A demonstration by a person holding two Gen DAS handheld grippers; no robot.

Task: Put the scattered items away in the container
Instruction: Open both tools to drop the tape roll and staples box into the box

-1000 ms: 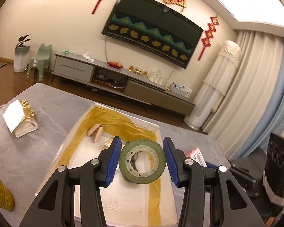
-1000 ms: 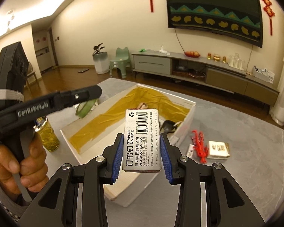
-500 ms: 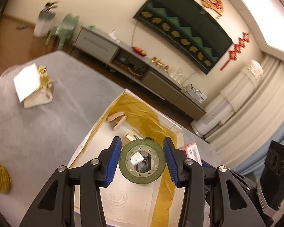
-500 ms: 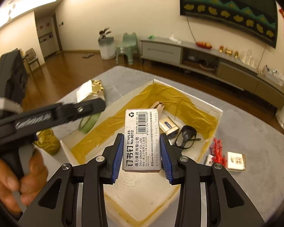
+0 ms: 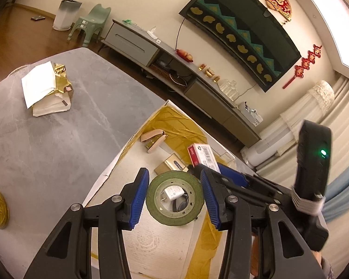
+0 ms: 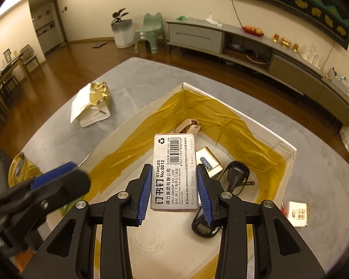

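Left gripper: blue pads clamped on either side of a green tape roll, held upright between the fingertips above the near end of the white box. Right gripper: pads pressed against both long edges of a staples box, label facing the camera, suspended over the box interior. A stapler, a gold device and a black object lie inside.

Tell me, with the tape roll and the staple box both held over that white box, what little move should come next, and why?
Probably open both grippers and let go. The left gripper holds the green tape roll and the right gripper the staple box, both above the container, with bare floor below them.
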